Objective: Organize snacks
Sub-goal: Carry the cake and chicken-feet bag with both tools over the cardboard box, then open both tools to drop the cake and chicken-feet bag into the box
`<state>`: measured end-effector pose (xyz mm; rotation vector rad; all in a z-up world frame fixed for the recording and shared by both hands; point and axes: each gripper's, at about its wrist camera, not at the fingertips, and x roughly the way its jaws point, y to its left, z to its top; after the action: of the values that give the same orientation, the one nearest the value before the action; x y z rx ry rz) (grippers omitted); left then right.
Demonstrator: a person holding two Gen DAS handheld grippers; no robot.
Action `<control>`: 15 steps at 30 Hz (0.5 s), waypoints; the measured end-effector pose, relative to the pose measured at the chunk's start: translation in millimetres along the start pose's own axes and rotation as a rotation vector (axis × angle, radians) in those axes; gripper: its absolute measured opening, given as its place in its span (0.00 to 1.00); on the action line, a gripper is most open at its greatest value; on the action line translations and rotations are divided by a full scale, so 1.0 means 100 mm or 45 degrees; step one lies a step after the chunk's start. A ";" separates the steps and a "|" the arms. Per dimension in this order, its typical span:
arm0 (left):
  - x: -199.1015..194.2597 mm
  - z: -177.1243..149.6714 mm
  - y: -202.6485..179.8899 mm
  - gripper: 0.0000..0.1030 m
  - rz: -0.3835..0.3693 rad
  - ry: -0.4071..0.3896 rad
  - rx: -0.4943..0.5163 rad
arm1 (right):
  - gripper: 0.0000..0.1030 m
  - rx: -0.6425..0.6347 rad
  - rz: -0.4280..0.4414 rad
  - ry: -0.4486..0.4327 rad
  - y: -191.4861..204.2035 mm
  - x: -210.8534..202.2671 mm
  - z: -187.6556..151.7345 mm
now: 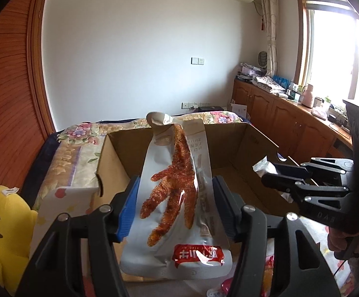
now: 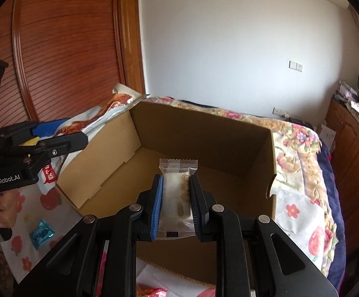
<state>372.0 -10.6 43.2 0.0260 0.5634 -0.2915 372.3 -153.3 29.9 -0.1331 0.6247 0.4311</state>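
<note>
My left gripper [image 1: 175, 185] is shut on a white chicken-foot snack bag [image 1: 177, 198], held upright over the near left side of an open cardboard box [image 1: 229, 133]. The bag also shows in the right wrist view [image 2: 100, 116], in the left gripper [image 2: 63, 133]. My right gripper [image 2: 175, 180] is shut on a small white biscuit packet [image 2: 178, 193], held above the box [image 2: 204, 133]. In the left wrist view the right gripper [image 1: 273, 173] holds the packet [image 1: 261, 167] over the box's right wall.
The box sits on a floral bedspread [image 2: 300, 148]. A blue candy wrapper [image 2: 41, 233] and red packets [image 2: 152, 292] lie on the cloth near the box. A yellow plush [image 1: 3, 235] is at left. Wooden cabinets [image 1: 290, 123] run along the right.
</note>
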 end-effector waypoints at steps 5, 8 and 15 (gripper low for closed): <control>0.09 -0.03 0.02 0.63 0.012 0.023 -0.012 | 0.30 0.007 -0.008 0.016 -0.03 0.08 -0.01; 0.10 -0.05 0.02 0.66 0.026 0.024 -0.005 | 0.35 0.016 0.004 0.019 -0.04 0.08 -0.02; -0.03 0.05 -0.05 0.73 0.044 -0.016 0.035 | 0.37 0.023 0.005 0.011 -0.03 -0.07 -0.05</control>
<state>371.4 -15.0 49.2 0.0605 0.5456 -0.2661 365.7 -159.4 29.6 -0.1162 0.6375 0.4290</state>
